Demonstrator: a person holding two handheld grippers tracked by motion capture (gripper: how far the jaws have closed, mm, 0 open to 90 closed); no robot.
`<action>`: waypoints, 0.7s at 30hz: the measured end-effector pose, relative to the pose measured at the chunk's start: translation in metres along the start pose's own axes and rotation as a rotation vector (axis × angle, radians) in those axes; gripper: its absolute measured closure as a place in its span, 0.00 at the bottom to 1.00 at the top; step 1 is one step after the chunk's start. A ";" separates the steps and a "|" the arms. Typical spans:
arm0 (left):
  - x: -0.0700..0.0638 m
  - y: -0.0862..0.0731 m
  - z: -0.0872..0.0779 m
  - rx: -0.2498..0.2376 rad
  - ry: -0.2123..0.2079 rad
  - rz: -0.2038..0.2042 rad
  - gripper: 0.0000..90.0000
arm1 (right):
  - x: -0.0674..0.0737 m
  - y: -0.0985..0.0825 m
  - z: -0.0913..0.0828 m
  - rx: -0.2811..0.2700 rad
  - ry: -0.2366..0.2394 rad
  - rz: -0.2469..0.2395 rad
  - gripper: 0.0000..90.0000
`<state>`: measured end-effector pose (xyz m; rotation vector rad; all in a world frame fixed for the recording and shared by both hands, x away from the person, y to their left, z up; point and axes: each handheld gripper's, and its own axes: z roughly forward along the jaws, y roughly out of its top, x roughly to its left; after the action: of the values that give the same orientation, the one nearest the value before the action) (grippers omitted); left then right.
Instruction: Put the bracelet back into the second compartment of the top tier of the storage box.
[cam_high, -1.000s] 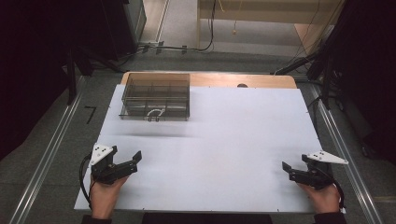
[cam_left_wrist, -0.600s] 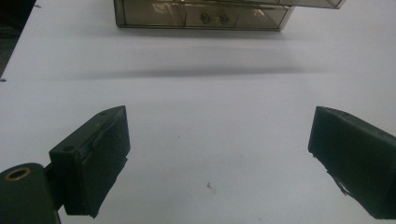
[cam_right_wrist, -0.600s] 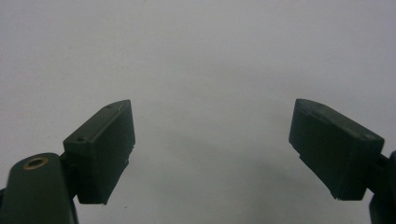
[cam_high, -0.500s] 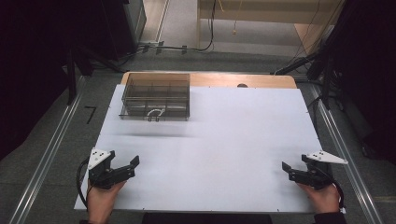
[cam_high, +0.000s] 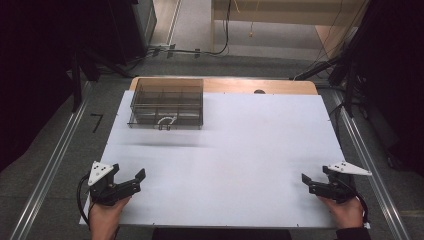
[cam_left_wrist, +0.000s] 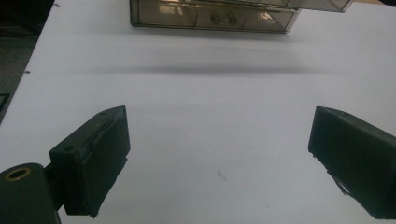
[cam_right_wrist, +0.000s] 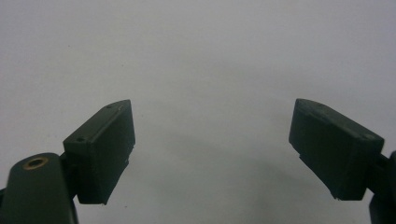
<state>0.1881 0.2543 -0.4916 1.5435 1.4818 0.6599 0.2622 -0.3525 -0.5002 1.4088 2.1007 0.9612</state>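
my left tongs (cam_high: 136, 181) and right tongs (cam_high: 311, 183) both gape wide, empty. the clear box (cam_high: 167, 101) sits far ahead at the table's (cam_high: 250, 150) back-left, long side crosswise, nearer my left.

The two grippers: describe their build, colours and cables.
Both are black, two-jawed tools. The left gripper carries a pale grey three-cornered plate with small dark dots, and a black cable loops from its rear. The right gripper has a similar plate and a black cable by the hand. Close up, each jaw is a blocky black pad; a brass-coloured ring sits at one base.
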 end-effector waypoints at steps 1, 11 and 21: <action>0.001 0.000 -0.001 -0.001 0.001 -0.002 0.07 | 0.000 0.000 0.000 0.000 0.000 -0.001 0.15; 0.010 -0.002 -0.005 -0.007 0.024 -0.023 0.07 | 0.000 0.000 0.000 0.002 0.000 -0.002 0.15; 0.019 -0.002 -0.006 -0.007 0.050 -0.035 0.07 | 0.000 0.000 0.000 0.003 0.000 -0.001 0.15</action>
<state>0.1850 0.2734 -0.4942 1.5021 1.5389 0.6866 0.2623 -0.3529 -0.5004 1.4085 2.1032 0.9578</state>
